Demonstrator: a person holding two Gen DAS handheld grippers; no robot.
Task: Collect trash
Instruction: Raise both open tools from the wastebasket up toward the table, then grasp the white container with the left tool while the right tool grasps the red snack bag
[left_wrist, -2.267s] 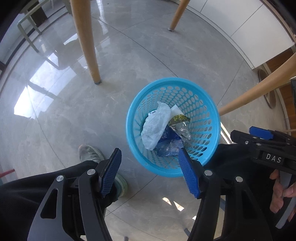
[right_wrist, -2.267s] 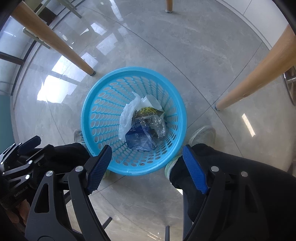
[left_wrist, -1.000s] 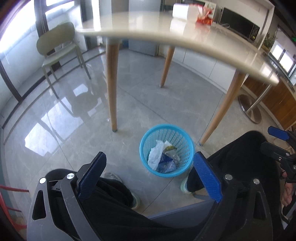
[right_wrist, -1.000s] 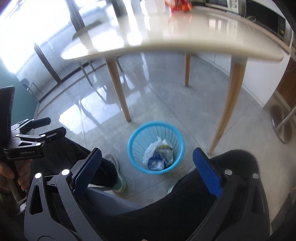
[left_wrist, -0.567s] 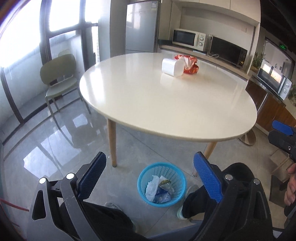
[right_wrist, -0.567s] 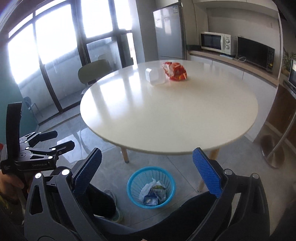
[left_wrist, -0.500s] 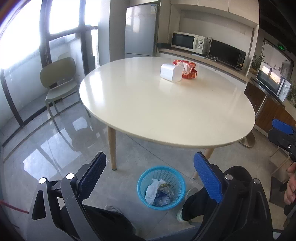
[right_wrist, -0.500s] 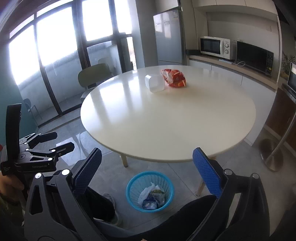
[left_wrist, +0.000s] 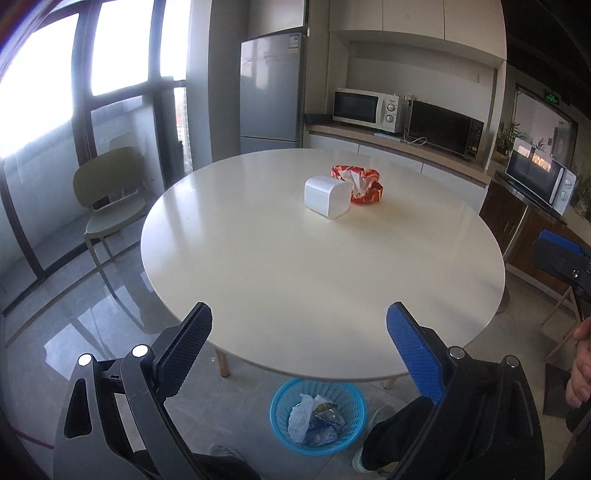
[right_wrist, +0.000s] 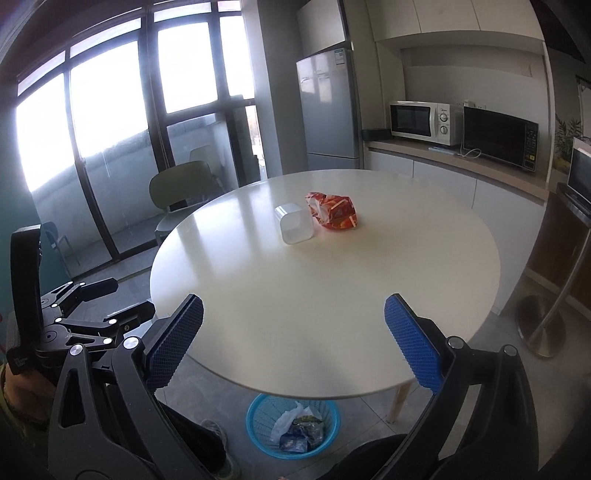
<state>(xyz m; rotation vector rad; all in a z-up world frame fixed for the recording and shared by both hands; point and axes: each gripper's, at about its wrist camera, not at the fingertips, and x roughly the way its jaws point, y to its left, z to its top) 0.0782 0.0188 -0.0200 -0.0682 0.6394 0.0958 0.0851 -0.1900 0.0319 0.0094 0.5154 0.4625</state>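
Observation:
A crumpled orange snack bag (left_wrist: 359, 184) (right_wrist: 332, 211) lies at the far side of the round white table (left_wrist: 295, 266) (right_wrist: 332, 280), touching a white box (left_wrist: 327, 196) (right_wrist: 294, 223). A blue perforated basket (left_wrist: 318, 421) (right_wrist: 293, 424) stands on the floor under the table's near edge, holding a white bag and crumpled wrappers. My left gripper (left_wrist: 301, 350) is open and empty, held above the near table edge. My right gripper (right_wrist: 293, 343) is also open and empty, at about the same height.
A green chair (left_wrist: 110, 199) stands by the windows at left. A fridge (left_wrist: 271, 88), two microwaves (left_wrist: 365, 110) and a counter line the back wall. A person's legs and shoes (left_wrist: 373, 421) flank the basket. A metal stand base (right_wrist: 539, 325) sits at right.
Both grippers rose from just over the basket to above table height and tilted up. The tabletop with bag and box came into view. Both stayed open and empty.

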